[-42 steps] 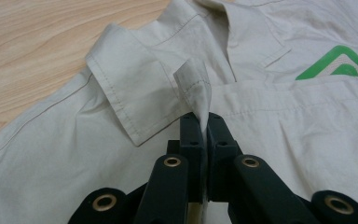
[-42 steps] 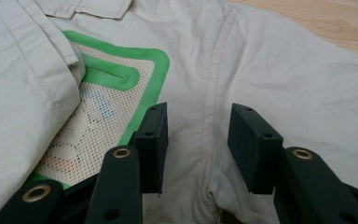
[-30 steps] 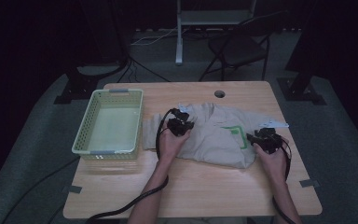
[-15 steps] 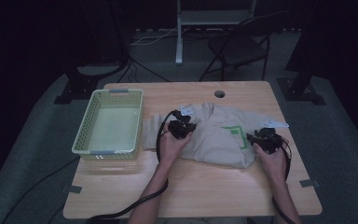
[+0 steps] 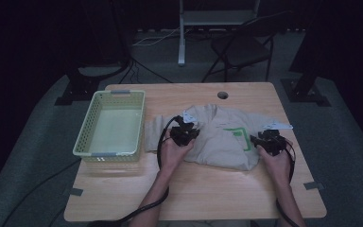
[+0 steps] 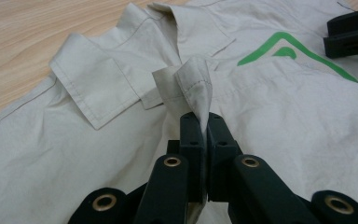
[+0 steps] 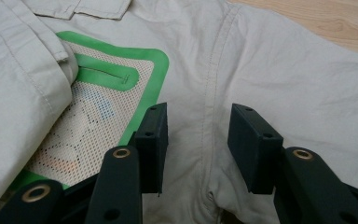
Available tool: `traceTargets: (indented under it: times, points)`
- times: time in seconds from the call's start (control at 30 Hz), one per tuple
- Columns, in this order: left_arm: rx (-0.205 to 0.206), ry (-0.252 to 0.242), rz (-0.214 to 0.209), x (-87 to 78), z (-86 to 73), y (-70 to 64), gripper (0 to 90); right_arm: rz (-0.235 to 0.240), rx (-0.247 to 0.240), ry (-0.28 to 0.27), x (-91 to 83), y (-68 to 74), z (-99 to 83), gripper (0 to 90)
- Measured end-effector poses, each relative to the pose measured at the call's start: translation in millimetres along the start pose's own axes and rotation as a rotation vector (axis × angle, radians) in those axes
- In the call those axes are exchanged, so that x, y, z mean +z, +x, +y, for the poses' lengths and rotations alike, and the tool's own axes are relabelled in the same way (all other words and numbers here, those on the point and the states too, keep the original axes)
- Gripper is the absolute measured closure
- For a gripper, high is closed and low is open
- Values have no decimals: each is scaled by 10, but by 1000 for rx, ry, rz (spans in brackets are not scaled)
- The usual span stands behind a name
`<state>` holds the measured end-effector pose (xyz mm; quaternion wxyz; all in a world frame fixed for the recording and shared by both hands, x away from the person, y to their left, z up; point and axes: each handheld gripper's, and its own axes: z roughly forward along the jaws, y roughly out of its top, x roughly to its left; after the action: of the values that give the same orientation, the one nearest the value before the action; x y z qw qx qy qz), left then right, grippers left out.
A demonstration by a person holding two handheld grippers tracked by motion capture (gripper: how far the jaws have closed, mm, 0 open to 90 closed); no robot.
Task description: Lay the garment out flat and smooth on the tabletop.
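A beige shirt (image 5: 217, 137) with a green-edged mesh patch (image 7: 98, 116) lies spread on the wooden table (image 5: 208, 189). My left gripper (image 5: 185, 133) rests on the shirt's left part, near the collar; its jaws are shut on a pinched-up fold of shirt fabric (image 6: 193, 88). My right gripper (image 5: 270, 140) sits at the shirt's right edge. In the right gripper view its jaws stand open over a seam (image 7: 209, 107) beside the green patch, with cloth under them and nothing pinched. The right gripper's jaws (image 6: 349, 32) also appear far off in the left gripper view.
A pale green perforated basket (image 5: 111, 124) stands on the table's left part, close to the shirt's left sleeve. A round cable hole (image 5: 222, 95) is near the far edge. A folding chair (image 5: 238, 49) and stand legs lie beyond the table.
The left gripper has shifted slightly with the pinched fold. The right gripper has stayed at the shirt's right edge.
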<state>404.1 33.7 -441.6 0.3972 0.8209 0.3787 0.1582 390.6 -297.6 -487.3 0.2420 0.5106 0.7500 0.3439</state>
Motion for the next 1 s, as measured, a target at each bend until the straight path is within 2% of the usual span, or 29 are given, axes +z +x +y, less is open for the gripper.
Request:
traceTargets:
  times: [0.17,0.3,0.77,1.0]
  points:
    - [-12,-8,-22,-39,-45,-13,885,0,1,0,0,0,0,571]
    - [6,-2,-27,-63,-86,-52,884,0,3,1,0,-1,0,570]
    - [31,1,-64,-198,-324,-231,885,-5,9,1,4,3,4,569]
    - [49,9,-78,-303,-440,-267,884,-5,10,1,4,4,4,569]
